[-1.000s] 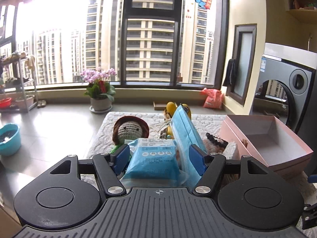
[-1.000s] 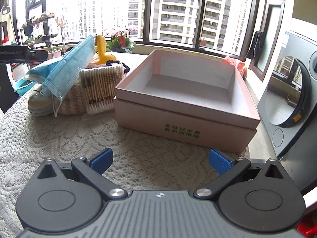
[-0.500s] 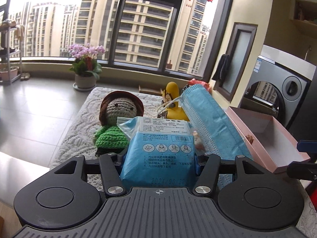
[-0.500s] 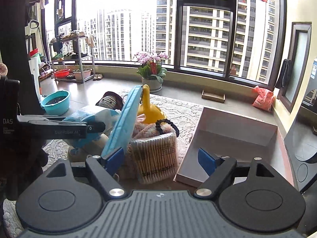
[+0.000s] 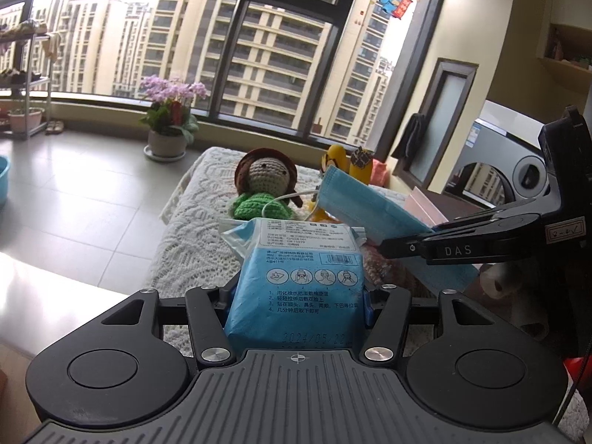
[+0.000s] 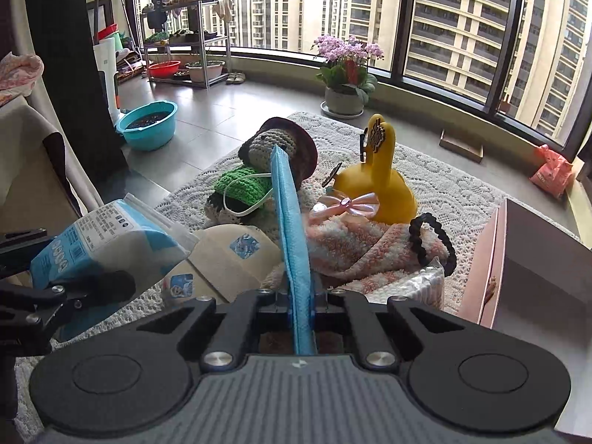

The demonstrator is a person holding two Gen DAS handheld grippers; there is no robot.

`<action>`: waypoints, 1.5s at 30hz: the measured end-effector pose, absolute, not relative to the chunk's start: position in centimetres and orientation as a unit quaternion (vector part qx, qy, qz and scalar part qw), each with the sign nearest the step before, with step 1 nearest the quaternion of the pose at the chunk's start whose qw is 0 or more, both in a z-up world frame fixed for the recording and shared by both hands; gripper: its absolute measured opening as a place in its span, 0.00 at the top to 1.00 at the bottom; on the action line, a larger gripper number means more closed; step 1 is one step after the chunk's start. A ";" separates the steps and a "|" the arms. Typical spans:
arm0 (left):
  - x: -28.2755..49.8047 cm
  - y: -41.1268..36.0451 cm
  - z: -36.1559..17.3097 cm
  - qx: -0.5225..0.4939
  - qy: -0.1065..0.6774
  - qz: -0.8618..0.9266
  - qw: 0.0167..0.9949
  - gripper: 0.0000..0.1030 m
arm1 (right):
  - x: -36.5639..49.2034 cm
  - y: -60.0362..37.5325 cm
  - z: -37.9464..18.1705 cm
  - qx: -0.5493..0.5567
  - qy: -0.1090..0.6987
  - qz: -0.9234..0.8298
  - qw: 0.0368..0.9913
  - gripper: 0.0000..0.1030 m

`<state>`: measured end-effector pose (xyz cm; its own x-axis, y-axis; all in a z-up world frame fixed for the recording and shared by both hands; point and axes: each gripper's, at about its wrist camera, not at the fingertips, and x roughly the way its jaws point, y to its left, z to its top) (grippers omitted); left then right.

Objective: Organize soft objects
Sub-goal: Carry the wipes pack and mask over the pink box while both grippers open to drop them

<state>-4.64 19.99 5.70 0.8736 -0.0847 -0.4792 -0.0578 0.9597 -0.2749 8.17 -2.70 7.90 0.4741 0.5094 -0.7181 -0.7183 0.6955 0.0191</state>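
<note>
- Wipes packet [image 5: 296, 288], left wrist view: pinched upright between the left gripper [image 5: 296, 303] fingers, clear of the lace-covered bench [image 5: 192, 229]; pink box [image 5: 425, 207] lies to the right.
- Right wrist view: right gripper [image 6: 300, 305] fingers pressed onto the blue face mask [image 6: 290, 229], edge-on, long axis pointing away; box [image 6: 532, 259] nearer this hand.

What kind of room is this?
Likely a high-rise flat's enclosed balcony or laundry corner: apartment towers fill the big windows, a washing machine stands at the side, and a potted orchid sits on the tiled floor.

I see curved floor-to-ceiling windows [image 6: 462, 26] onto high-rises, grey tiled floor [image 6: 229, 111], potted orchid [image 6: 346, 74], metal shelf rack [image 6: 177, 37], washer [image 5: 518, 177], daylight.
</note>
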 end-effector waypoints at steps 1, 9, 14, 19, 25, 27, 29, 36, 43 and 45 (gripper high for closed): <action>-4.9 20.1 5.5 -0.144 0.254 -0.005 0.957 0.41 | 7.4 -3.3 8.2 -0.133 0.369 0.368 0.843 0.96; -8.1 18.8 5.5 -0.140 0.272 -0.054 0.951 0.41 | 0.2 -13.2 10.4 -0.077 0.357 0.366 0.856 0.96; -8.8 13.0 6.0 -0.086 0.306 -0.152 0.936 0.41 | -3.9 -21.5 9.7 -0.072 0.329 0.297 0.894 0.96; -7.4 6.1 6.1 -0.043 0.325 -0.224 0.918 0.41 | -6.7 -29.3 9.0 -0.029 0.310 0.213 0.926 0.96; -1.5 0.2 9.8 -0.021 0.266 -0.235 0.935 0.39 | -7.4 -34.2 8.1 0.013 0.293 0.174 0.940 0.96; 2.2 -1.4 11.8 -0.030 0.223 -0.227 0.948 0.38 | -7.1 -34.9 7.9 0.025 0.290 0.169 0.942 0.96; 6.0 -2.7 12.4 -0.039 0.202 -0.212 0.955 0.39 | -6.8 -35.4 7.7 0.035 0.286 0.167 0.943 0.96; 13.3 -4.2 7.3 -0.070 0.281 -0.159 0.944 0.39 | -4.1 -35.0 8.9 0.024 0.266 0.162 0.950 0.96; 12.6 -3.1 8.2 -0.058 0.248 -0.156 0.954 0.39 | 6.3 -30.4 13.5 0.039 0.244 0.181 0.952 0.96; 12.4 -1.8 9.0 -0.100 0.229 -0.141 0.958 0.39 | 9.7 -28.8 13.8 0.044 0.258 0.168 0.950 0.96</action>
